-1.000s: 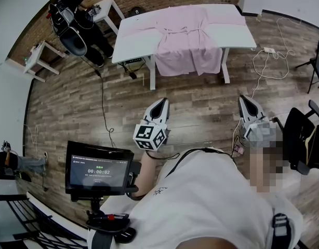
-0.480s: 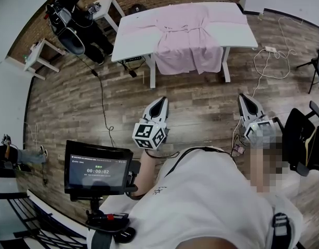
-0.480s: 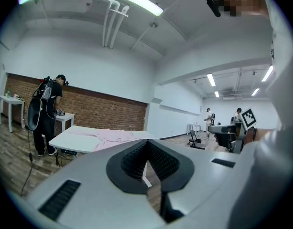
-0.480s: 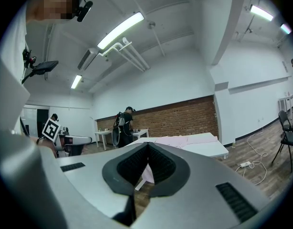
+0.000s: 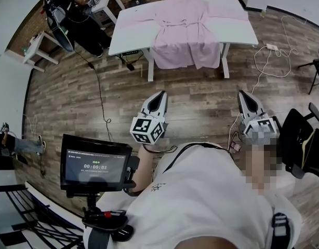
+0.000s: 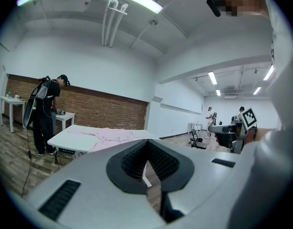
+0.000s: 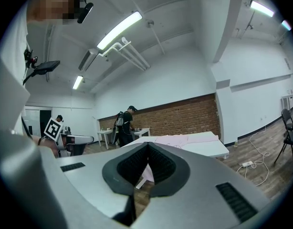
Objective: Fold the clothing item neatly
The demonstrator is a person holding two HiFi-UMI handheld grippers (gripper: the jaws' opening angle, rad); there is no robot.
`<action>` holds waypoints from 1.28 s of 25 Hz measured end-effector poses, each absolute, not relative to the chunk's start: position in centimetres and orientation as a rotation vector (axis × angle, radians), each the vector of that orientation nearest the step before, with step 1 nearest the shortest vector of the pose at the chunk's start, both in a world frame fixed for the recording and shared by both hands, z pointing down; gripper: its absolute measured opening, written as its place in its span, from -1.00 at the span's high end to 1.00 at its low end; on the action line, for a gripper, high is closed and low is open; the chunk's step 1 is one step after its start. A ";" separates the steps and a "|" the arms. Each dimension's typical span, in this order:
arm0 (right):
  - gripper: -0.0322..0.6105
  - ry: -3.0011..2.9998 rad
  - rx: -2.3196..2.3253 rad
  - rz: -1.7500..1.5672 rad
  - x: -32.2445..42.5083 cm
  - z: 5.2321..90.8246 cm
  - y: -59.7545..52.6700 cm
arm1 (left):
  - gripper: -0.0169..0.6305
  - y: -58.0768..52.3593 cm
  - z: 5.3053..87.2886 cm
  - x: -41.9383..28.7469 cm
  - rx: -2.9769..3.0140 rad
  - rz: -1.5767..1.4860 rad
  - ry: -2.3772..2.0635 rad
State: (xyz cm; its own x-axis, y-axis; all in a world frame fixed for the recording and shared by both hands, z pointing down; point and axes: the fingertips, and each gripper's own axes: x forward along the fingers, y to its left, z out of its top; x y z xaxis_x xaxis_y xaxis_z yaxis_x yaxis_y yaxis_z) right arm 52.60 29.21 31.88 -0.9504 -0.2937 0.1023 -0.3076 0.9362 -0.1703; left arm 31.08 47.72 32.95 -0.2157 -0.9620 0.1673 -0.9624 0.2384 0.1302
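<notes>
The pink robe lies spread on the white table at the top of the frame, well apart from the left gripper and right gripper at mid-frame, both clenched empty.

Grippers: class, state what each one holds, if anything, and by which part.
Nothing is held. The left gripper and the right gripper are both shut and empty, well short of the pink robe lying on the white table.
</notes>
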 end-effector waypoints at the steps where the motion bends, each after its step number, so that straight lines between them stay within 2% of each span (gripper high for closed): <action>1: 0.89 -3.016 0.459 0.285 52.9 32.1 28.9 | 0.94 47.5 33.1 31.4 1.813 0.004 -2.299; 9: 0.89 -3.012 0.351 0.299 54.2 33.3 25.9 | 0.94 45.0 33.4 33.8 1.757 0.013 -2.337; 20: 0.89 -3.003 0.280 0.322 51.6 34.1 23.5 | 0.94 42.9 34.2 32.2 1.704 0.010 -2.342; 26: 0.89 -2.999 0.325 0.295 48.8 34.4 23.6 | 0.94 42.5 35.5 28.3 1.712 -0.061 -2.321; 32: 0.89 -2.983 0.406 0.264 42.3 32.8 21.9 | 0.94 39.6 35.1 21.0 1.790 -0.031 -2.253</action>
State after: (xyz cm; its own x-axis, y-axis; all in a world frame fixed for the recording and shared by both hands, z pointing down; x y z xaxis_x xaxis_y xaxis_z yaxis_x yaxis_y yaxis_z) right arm 42.28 21.90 32.76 -0.9569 -0.2538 0.1411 -0.2747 0.9489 -0.1556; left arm 21.03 39.56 35.07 -0.2047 -0.9600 0.1909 -0.9543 0.2391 0.1791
